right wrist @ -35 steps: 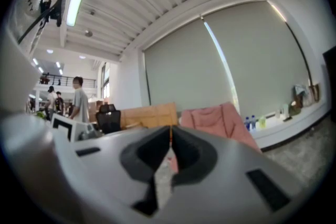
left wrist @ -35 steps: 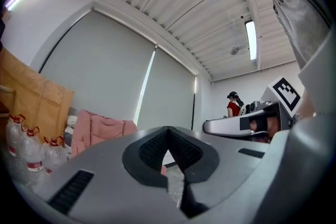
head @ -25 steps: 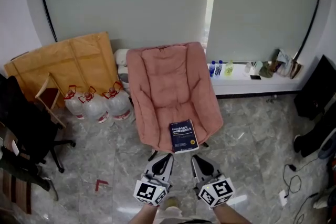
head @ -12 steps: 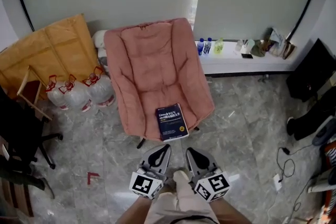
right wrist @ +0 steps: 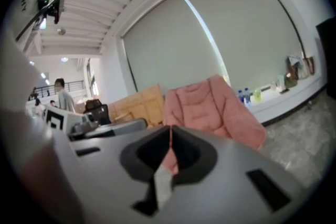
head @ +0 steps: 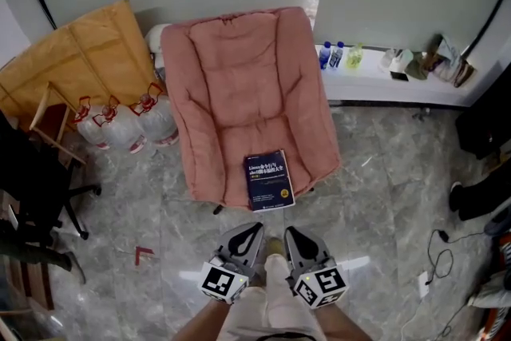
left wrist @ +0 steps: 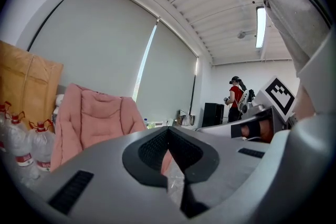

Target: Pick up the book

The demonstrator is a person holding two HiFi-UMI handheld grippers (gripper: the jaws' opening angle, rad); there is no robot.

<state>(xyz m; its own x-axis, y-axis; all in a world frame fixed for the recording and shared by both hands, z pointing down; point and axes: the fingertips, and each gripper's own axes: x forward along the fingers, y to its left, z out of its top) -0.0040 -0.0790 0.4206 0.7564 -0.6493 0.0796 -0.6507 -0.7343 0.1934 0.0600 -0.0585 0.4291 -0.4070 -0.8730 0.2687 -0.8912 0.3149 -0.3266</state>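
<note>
Book (head: 268,180) flat on front of pink chair (head: 239,84) seat; left gripper (head: 254,229) and right gripper (head: 291,232) near it, jaws closed, empty.

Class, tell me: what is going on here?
A person holds two grey grippers side by side, the left gripper and right gripper, both shut and empty. They point toward a dark blue book lying flat on the front of a pink cushioned chair. Neither touches the book yet.

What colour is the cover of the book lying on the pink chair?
Dark navy blue with white title lettering. The book shows best in the head view.
</note>
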